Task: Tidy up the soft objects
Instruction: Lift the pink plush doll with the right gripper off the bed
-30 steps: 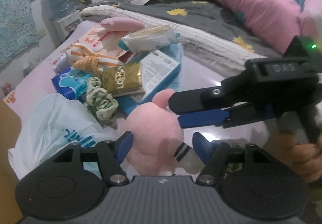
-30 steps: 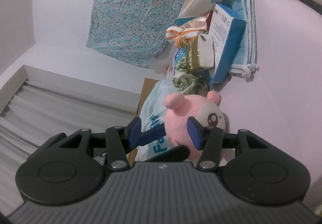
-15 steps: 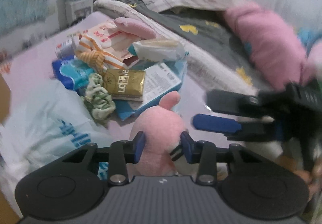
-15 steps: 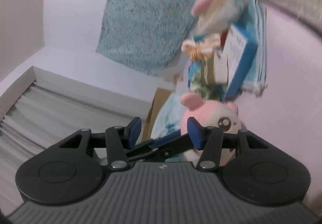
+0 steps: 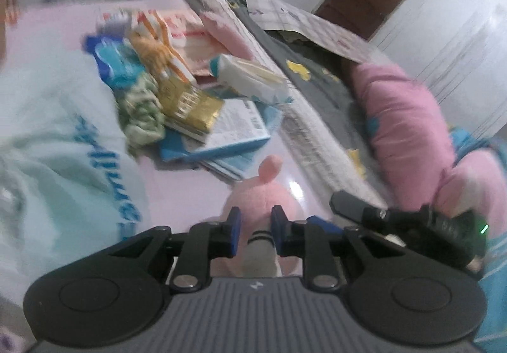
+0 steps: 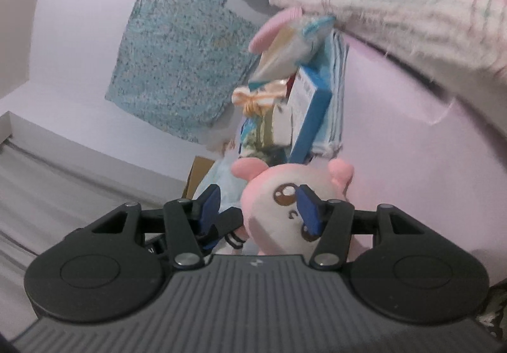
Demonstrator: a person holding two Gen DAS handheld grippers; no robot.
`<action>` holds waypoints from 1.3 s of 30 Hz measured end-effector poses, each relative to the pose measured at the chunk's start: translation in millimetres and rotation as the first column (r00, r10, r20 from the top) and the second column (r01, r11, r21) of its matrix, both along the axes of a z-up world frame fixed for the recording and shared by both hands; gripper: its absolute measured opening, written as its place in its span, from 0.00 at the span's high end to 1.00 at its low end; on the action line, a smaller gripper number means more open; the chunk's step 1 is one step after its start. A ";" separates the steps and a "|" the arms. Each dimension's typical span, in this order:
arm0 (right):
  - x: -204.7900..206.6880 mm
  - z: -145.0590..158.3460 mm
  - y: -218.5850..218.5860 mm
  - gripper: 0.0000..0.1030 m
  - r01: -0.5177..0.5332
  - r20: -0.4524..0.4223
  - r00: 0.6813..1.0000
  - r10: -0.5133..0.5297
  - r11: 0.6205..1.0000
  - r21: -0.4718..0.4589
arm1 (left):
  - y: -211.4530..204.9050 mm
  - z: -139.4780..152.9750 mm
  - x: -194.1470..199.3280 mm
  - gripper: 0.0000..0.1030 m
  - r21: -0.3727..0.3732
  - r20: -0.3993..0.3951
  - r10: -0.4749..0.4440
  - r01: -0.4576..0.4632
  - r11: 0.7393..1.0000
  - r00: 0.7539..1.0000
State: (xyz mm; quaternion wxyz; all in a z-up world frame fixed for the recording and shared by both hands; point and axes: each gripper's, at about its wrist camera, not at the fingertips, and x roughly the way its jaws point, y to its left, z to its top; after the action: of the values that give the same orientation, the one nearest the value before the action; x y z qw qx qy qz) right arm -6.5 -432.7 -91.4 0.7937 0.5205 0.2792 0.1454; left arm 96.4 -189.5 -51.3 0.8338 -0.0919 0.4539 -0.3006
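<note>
A pink plush toy (image 5: 263, 197) with a white face (image 6: 279, 210) lies on the pale pink bed sheet (image 6: 412, 163). My left gripper (image 5: 256, 226) has its jaws closing, and its blue pads press on the toy's back, at a small striped limb. In the right wrist view the left gripper (image 6: 229, 226) comes in from the left, behind the toy. My right gripper (image 6: 258, 207) straddles the toy's head with its jaws opening. One of its blue pads stands in front of the face and the other clear of the head. The left wrist view shows the right gripper (image 5: 326, 212) beside the toy.
Behind the toy lies a heap: a blue box (image 5: 228, 131), a gold packet (image 5: 193, 109), a green scrunchie (image 5: 139, 118) and snack bags (image 5: 250, 77). A pale plastic bag (image 5: 57, 137) spreads on the left. A grey blanket (image 5: 317, 83) and a pink pillow (image 5: 408, 125) fill the right.
The left gripper's jaws have closed in onto the plush toy, and its view has rolled. The right gripper has shifted closer, so the toy's face now sits between its fingers.
</note>
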 end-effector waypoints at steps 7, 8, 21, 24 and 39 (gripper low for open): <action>22.0 4.8 20.5 0.48 -0.042 0.007 0.999 0.042 0.998 -0.050 | 1.1 -1.1 -19.1 0.77 0.182 0.030 -0.052 0.046 0.982 0.998; 24.0 6.5 22.5 0.48 -0.049 0.011 0.999 0.050 0.997 -0.060 | 0.4 -5.3 -20.5 0.77 0.192 0.006 -0.066 0.064 0.979 0.998; 27.3 18.0 26.6 0.29 -0.088 0.067 0.993 0.095 0.991 -0.101 | 13.3 3.5 -44.5 0.40 0.239 0.063 -0.119 0.101 0.966 0.991; 21.2 17.3 20.3 0.27 -0.056 0.066 0.996 0.063 0.993 -0.105 | 8.8 2.2 -36.1 0.34 0.232 0.052 -0.117 0.102 0.967 0.992; 40.3 -2.2 51.7 0.25 -0.160 -0.128 0.983 0.128 0.947 -0.278 | -10.6 -12.3 -20.9 0.33 0.221 0.005 -0.143 0.138 0.966 0.990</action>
State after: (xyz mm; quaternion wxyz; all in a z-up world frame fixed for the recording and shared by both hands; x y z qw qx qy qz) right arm 33.8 -381.1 -93.6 0.8319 0.3849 0.3771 0.1324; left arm 75.5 -200.2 -63.7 0.8201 0.0363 0.4810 -0.3078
